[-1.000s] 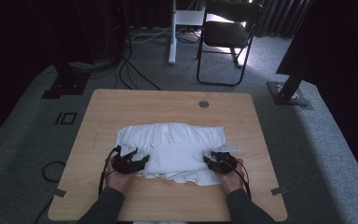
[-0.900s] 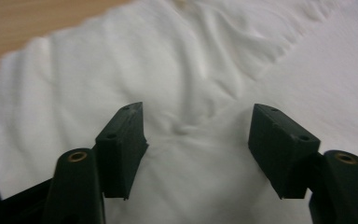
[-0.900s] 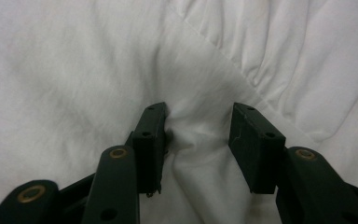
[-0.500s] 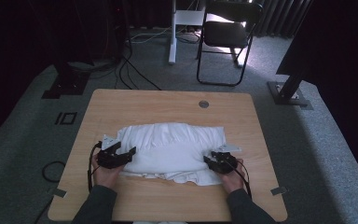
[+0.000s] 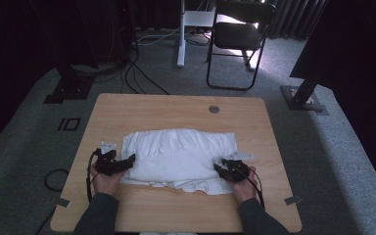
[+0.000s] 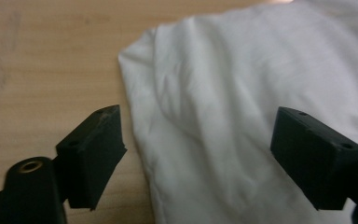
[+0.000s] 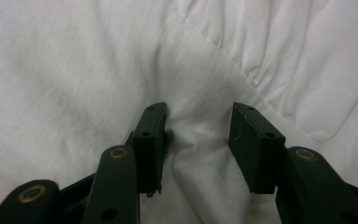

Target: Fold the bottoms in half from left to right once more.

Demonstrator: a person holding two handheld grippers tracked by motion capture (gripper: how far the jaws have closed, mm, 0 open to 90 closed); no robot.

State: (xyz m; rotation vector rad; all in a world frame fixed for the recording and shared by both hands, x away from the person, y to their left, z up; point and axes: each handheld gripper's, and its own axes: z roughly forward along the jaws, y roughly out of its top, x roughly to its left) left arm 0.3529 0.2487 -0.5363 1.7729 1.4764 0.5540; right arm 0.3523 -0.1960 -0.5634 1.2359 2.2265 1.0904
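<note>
Your folded white cloth lies in the middle of the light wooden table, a bit nearer to you than to the far edge. Your left gripper sits at the cloth's 9 o'clock side, right at its edge. Its jaws have just been opening and now stand wide apart — in the left gripper view one black jaw hangs over bare wood and the other over the white cloth, with the cloth's edge running between them, and the pads do not press on it. Your right gripper is at about 4 o'clock on the cloth, near its front right corner. In the right gripper view the two black jaws stand partly closed with a raised fold of the white cloth pinched up between them — the fabric bunches and creases there, so this gripper holds the cloth. Both of your hands rest low on the table, with dark sleeves coming in from 6 o'clock. A small round grey hole cover sits in the table at 12 o'clock from the cloth, well apart from it. A black folding chair stands on the grey carpet past the far edge of the table.
</note>
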